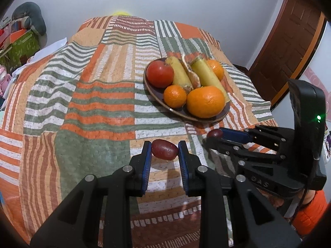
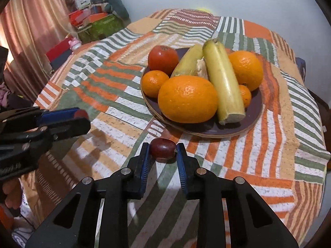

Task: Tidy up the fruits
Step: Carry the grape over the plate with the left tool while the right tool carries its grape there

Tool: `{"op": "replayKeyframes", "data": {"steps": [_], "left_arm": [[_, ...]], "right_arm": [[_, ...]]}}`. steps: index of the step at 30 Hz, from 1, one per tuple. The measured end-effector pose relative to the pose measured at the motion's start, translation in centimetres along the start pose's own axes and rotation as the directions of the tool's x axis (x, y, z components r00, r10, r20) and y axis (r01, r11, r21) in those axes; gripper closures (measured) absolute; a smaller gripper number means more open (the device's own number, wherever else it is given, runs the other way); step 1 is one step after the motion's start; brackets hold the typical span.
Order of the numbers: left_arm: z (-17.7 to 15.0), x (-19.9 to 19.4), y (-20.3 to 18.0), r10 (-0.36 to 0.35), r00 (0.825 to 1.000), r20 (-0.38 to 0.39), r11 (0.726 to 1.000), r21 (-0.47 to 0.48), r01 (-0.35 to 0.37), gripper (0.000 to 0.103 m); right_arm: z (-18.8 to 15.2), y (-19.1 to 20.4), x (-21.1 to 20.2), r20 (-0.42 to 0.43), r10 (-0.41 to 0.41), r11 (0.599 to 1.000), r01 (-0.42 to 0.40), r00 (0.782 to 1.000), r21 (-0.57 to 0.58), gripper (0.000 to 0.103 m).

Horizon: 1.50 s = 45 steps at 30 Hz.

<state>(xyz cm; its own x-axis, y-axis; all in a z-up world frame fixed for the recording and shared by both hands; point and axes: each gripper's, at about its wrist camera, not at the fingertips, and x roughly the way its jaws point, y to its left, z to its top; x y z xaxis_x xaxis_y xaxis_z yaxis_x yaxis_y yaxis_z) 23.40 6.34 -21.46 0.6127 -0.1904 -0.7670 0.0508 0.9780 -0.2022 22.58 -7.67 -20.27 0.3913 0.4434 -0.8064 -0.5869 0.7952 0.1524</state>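
A dark brown plate (image 1: 217, 118) (image 2: 251, 122) on the striped bedspread holds a red apple (image 1: 160, 73) (image 2: 162, 59), several oranges, the largest in front (image 1: 205, 101) (image 2: 187, 98), and two bananas (image 1: 207, 74) (image 2: 224, 82). My left gripper (image 1: 164, 150) is shut on a dark red grape (image 1: 164, 149), just above the cloth in front of the plate. My right gripper (image 2: 162, 151) is shut on a second red grape (image 2: 162, 150), close to the plate's near rim. Each gripper also shows in the other view, the right one (image 1: 216, 134) and the left one (image 2: 80, 116).
The patchwork bedspread (image 1: 93, 107) (image 2: 269, 155) covers the whole surface. Boxes and a grey cushion (image 1: 29, 18) (image 2: 111, 2) sit at the far left. A wooden door (image 1: 289, 47) stands at the right. Pink curtains (image 2: 31, 20) hang at the left.
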Motion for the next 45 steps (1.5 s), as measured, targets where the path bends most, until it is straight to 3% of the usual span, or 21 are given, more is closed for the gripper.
{"op": "replayKeyframes", "data": {"steps": [11, 20, 29, 43, 45], "left_arm": [[3.7, -0.6, -2.6, -0.012, 0.998, 0.065, 0.997, 0.074, 0.007, 0.078], [7.1, 0.4, -4.6, -0.039, 0.994, 0.105, 0.992, 0.126, 0.026, 0.078], [9.2, 3.3, -4.8, -0.033, 0.995, 0.093, 0.989, 0.148, 0.019, 0.078], [9.8, 6.4, -3.1, -0.035, 0.998, 0.043, 0.992, 0.125, 0.03, 0.077], [9.8, 6.5, -3.0, -0.035, 0.999, 0.041, 0.992, 0.12, 0.03, 0.073]], "right_arm": [[1.8, -3.3, -5.1, 0.152, -0.052, 0.997, 0.042, 0.987, 0.068, 0.08], [3.9, -5.3, -6.3, 0.23, -0.098, 0.992, 0.077, 0.968, 0.097, 0.079], [5.2, -5.8, -4.2, 0.232, -0.083, 0.994, 0.065, 0.969, 0.087, 0.079], [5.4, -4.8, -0.5, 0.176, -0.035, 0.999, 0.029, 0.984, 0.039, 0.078], [5.4, -4.9, -0.4, 0.173, -0.033, 0.999, 0.026, 0.984, 0.04, 0.079]]}}
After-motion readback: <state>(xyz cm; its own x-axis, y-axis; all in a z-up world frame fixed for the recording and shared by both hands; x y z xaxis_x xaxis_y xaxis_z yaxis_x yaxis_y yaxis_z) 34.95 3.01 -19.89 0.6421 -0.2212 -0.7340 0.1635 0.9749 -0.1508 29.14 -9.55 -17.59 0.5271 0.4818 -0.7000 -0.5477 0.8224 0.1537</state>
